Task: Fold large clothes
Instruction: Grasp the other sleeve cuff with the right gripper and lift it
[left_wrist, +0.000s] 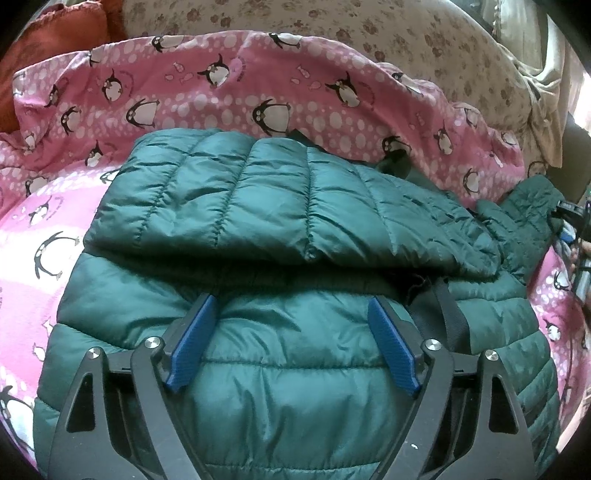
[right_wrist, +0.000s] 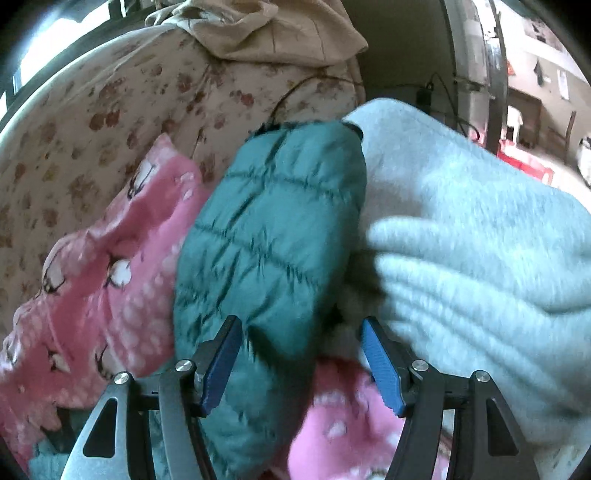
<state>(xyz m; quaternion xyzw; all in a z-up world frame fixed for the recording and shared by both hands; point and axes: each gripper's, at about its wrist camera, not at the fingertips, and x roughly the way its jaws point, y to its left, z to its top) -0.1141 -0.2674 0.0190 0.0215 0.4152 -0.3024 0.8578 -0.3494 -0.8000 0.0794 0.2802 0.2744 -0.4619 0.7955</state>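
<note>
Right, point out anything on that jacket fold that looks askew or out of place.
On the green puffer jacket, the folded-over panel lies slanted, and one sleeve sticks out past its right edge onto the pink penguin sheet rather than tucked in. A black strap also pokes out from under the fold. No damage visible.

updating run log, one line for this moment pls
left gripper: open over jacket | right gripper: open at sleeve | jacket on penguin sheet

The right gripper has its jaws spread, the green jacket bulging up between them (blurry here). A pale fleece presses against the jacket's right side; a pink sheet lies left, a floral cover beyond.
</note>
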